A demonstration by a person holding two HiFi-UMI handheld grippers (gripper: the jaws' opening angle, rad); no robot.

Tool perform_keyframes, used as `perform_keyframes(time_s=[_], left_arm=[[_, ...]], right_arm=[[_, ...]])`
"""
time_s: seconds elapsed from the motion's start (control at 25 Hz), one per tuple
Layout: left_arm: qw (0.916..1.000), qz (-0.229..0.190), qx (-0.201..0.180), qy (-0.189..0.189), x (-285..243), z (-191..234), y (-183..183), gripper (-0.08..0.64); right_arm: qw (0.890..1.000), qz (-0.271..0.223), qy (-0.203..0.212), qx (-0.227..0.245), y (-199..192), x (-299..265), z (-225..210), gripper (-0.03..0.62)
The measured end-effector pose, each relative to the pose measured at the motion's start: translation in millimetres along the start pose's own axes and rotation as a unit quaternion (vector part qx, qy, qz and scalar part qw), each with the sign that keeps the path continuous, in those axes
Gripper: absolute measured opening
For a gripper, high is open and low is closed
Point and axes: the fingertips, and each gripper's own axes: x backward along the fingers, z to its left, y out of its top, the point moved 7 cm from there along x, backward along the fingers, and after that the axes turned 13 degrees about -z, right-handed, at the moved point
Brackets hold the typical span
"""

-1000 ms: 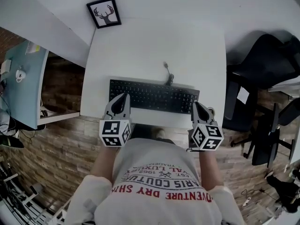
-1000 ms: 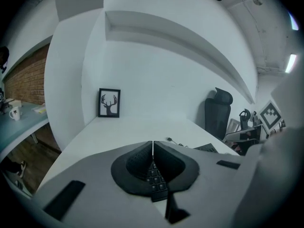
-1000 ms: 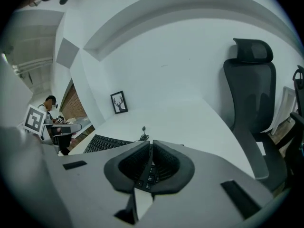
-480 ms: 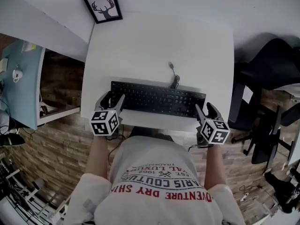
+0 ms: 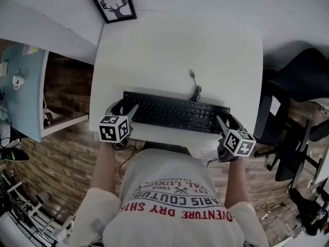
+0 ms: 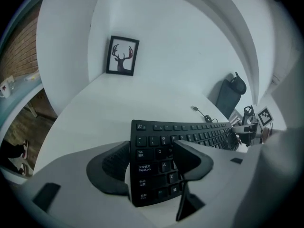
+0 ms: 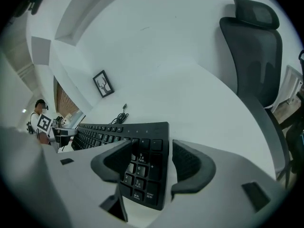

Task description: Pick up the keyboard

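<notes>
Black keyboard (image 5: 175, 112) lies flat near the front edge of the white table (image 5: 180, 45), its cable (image 5: 196, 88) trailing off the back. Left gripper (image 6: 152, 151) and right gripper (image 7: 152, 148) are low at its two short ends. Both claws are spread wide, having just been opening, and each straddles an end: one jaw over the keys, one just outside, pads not pressing. Judgement: the board is thin, so seat both pads fully on the end edges, close both sides together, then raise level, minding cable drag.
</notes>
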Motion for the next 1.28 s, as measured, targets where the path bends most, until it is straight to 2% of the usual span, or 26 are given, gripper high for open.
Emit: perform_keyframes(time_s=[0.32, 0.56, 1.0, 1.28], left_arm=[[0.9991, 0.015, 0.019, -0.033, -6, 5, -1, 0.278], [0.9952, 0.023, 0.072, -0.062, -12, 12, -4, 0.279], [0.9949, 0.027, 0.077, -0.06, -8, 9, -4, 0.279], [0.9958, -0.002, 0.071, -0.058, 1, -4, 13, 0.279]], right_arm=[[0.999, -0.002, 0.034, -0.028, -3, -4, -6, 0.258], [0.997, -0.015, 0.051, -0.049, -6, -6, -10, 0.258], [0.998, -0.017, 0.042, -0.046, 0, -3, -8, 0.256], [0.998, -0.035, 0.046, -0.038, 20, 8, -7, 0.256]])
